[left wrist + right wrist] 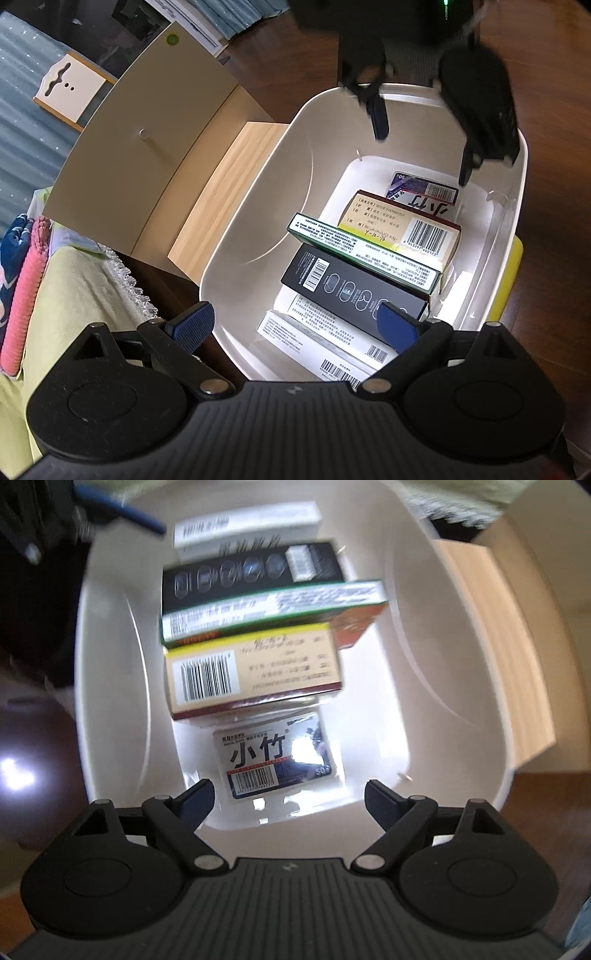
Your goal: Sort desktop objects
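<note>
- A white plastic bin (258, 206) with rounded walls sits on a dark wooden floor (554, 74), just beside a pale wood cabinet (122, 155).
- Inside the bin, boxes lie stacked and overlapping: two white boxes (325, 343) lowest, a black box (354, 291) with outlined icons and a barcode sticker across them.
- A green-edged box (362, 254) leans on the black one; a beige box (402, 221) with a barcode and maroon trim lies beside it.
- A small blue-and-silver packet (275, 758) lies flat on the bin floor at the far end.
- The left tongs (297, 325) hang over the bin, spread wide, empty.
- The right tongs (290, 799) likewise gape wide, holding nothing.
</note>
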{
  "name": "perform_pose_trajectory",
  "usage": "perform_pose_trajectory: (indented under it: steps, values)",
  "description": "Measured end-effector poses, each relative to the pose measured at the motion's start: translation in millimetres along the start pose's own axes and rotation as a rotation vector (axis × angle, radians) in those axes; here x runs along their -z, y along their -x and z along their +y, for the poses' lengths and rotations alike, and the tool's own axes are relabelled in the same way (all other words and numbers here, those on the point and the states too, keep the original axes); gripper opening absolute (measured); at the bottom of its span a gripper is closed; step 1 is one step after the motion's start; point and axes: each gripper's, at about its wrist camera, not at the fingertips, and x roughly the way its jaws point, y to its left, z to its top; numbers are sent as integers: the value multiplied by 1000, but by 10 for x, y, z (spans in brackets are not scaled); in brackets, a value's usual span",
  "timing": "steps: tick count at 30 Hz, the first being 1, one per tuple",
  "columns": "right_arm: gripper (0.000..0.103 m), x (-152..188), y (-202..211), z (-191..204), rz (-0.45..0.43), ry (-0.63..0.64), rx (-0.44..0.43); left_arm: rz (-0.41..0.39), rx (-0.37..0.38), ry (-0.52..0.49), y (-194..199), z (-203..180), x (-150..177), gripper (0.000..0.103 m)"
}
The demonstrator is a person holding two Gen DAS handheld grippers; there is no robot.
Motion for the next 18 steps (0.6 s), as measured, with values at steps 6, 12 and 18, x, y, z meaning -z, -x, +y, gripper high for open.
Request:
perform_pose_trajectory:
  steps: [6,12,18]
  values:
    - [90,115,317,140,-141,-265,48,-6,-5,23,25,9,8,96]
    - [96,487,629,205,-207,-680,101,-21,-28,38,103,0,42,96]
    - [96,640,755,405,-286,-1102,77,-33,-83,75,215,33,122,96]
